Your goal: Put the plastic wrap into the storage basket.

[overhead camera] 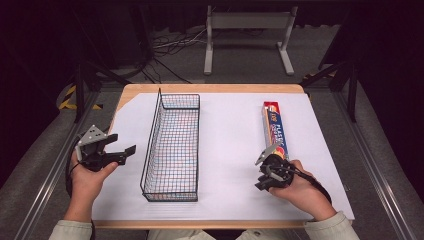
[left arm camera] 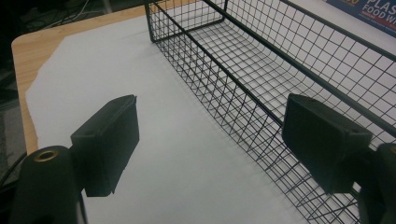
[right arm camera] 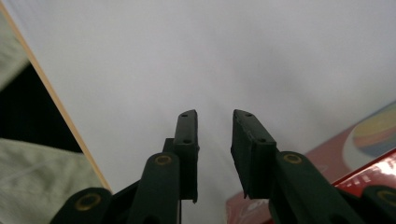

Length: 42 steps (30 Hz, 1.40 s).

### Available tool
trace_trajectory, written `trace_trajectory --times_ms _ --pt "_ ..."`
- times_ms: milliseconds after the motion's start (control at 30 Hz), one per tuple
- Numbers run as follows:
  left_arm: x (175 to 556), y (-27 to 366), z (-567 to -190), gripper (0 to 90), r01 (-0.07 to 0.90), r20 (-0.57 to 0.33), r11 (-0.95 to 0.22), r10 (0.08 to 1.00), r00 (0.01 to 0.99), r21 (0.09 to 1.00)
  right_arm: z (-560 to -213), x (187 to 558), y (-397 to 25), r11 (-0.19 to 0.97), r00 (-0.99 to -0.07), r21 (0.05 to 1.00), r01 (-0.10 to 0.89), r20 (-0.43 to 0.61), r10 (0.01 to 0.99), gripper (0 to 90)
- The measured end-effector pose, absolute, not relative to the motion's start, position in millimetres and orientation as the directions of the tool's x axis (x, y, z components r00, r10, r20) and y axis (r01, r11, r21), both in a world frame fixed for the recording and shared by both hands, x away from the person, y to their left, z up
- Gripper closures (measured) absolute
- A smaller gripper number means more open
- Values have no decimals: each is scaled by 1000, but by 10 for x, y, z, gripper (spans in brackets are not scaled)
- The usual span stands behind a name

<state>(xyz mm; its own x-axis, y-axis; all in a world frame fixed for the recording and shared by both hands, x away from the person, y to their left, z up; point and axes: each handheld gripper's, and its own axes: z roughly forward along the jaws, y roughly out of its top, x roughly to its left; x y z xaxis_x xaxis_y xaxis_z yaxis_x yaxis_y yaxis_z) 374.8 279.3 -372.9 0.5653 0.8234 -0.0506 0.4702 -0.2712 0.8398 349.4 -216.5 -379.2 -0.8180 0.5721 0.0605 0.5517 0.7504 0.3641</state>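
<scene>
Left gripper (overhead camera: 121, 145) wide open, empty, beside basket (overhead camera: 171, 145); right gripper (overhead camera: 263, 177) slightly open, empty, by box (overhead camera: 275, 129), prob. lining up grab.

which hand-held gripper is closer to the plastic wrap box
Right. The right hand-held gripper sits at the near end of the plastic wrap box, touching or almost touching it. The left hand-held gripper is across the table, on the far side of the wire basket.
</scene>
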Motion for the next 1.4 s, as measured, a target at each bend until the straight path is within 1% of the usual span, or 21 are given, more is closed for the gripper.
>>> trace_trajectory --times_ms 33,167,267,300,367,433,500,533,667,733,833,900,967,1033,1167,1300,1367,1400 --pt "3748 2795 -3730 196 471 -51 -270 824 564 840 -3733 3490 -2182 724 -812 415 552 71 579 670" --pt "3745 2803 -3730 195 469 -48 -268 828 559 842 -3552 3477 -2260 634 -787 584 507 13 617 518" --pt "3745 2812 -3729 193 464 -45 -264 831 554 845 -3438 3472 -2334 546 -757 682 486 16 653 401" --pt "3745 2812 -3729 192 464 -45 -264 831 554 845 -3438 3472 -2334 546 -757 682 486 16 653 401" --pt "3746 2820 -3733 191 467 -59 -252 830 555 847 -3382 3490 -2400 480 -731 724 495 48 681 315" --pt "3744 2831 -3733 189 469 -71 -240 830 553 850 -3351 3519 -2475 419 -688 750 512 66 722 255" --pt "3740 2844 -3730 187 465 -74 -229 834 547 855 -3338 3542 -2537 386 -645 767 512 47 763 231" --pt "3735 2849 -3726 187 466 -76 -227 835 545 855 -3335 3564 -2577 363 -609 769 526 42 792 205" --pt "3726 2862 -3724 187 462 -75 -220 840 538 859 -3388 3688 -2677 299 -494 741 601 51 868 92" --pt "3722 2863 -3728 186 463 -73 -221 841 537 858 -3449 3762 -2712 283 -440 715 639 38 897 62" --pt "3716 2869 -3732 186 465 -70 -223 843 534 857 -3565 3875 -2749 263 -396 672 692 49 917 55" --pt "3713 2872 -3735 186 466 -70 -223 844 532 856 -3663 3974 -2770 248 -369 617 747 75 926 60" --pt "3711 2875 -3738 186 468 -69 -223 845 530 855 -3777 4085 -2776 241 -344 532 812 103 933 63" --pt "3709 2877 -3741 185 468 -69 -223 846 529 855 -3888 4157 -2744 243 -321 466 851 94 942 54" --pt "3708 2885 -3744 186 469 -70 -219 849 524 855 -3986 4214 -2727 235 -286 430 871 57 956 48" --pt "3714 2878 -3749 186 471 -66 -224 849 525 853 -4063 4255 -2692 243 -283 402 883 42 958 59" --pt "3716 2876 -3747 186 470 -68 -222 849 525 854 -4061 4262 -2669 249 -284 401 882 30 958 92" --pt "3717 2875 -3748 186 469 -68 -221 849 524 855 -4059 4267 -2656 260 -292 398 880 21 956 137"
